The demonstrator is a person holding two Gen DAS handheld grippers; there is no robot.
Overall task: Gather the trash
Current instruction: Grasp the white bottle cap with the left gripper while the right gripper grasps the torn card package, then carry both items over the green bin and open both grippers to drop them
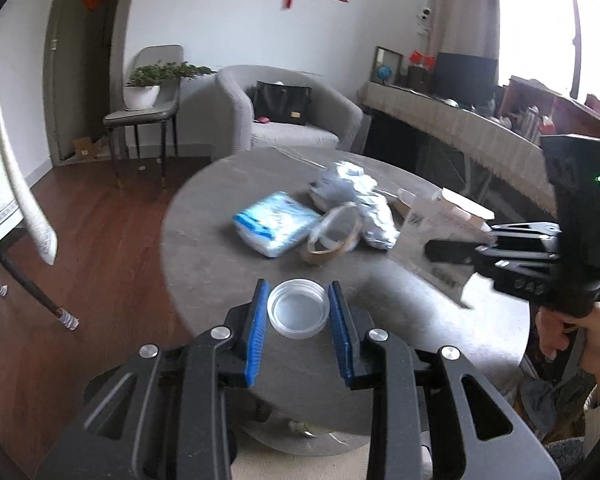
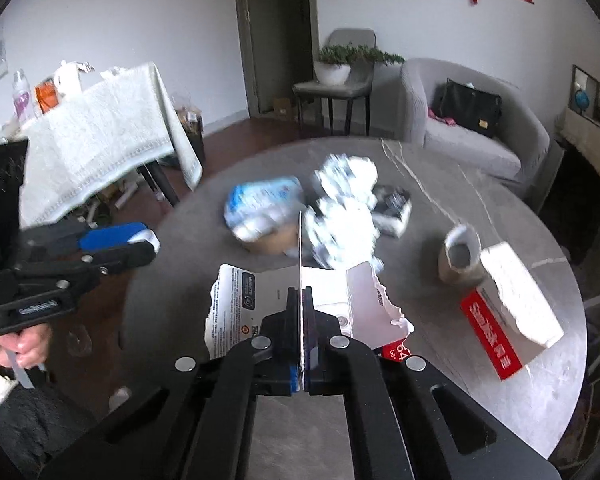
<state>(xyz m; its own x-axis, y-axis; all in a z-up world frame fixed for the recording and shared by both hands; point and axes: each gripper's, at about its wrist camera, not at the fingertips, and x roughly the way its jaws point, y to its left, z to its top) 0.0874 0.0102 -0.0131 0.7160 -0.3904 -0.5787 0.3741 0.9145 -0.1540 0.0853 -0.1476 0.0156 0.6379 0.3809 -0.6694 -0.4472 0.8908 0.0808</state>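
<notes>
In the left wrist view my left gripper is shut on a clear round plastic lid, pinched between the blue pads above the near edge of the round grey table. The right wrist view shows my right gripper shut on a torn white card packaging, held edge-on between the jaws over the table. From the left wrist camera, the right gripper and its card appear at the right. The left gripper shows at the left of the right wrist view.
On the table lie a blue-white tissue pack, crumpled silvery wrapping, a tape roll, a red-white box and a small roll. A grey armchair stands behind, a cloth-covered table to the left.
</notes>
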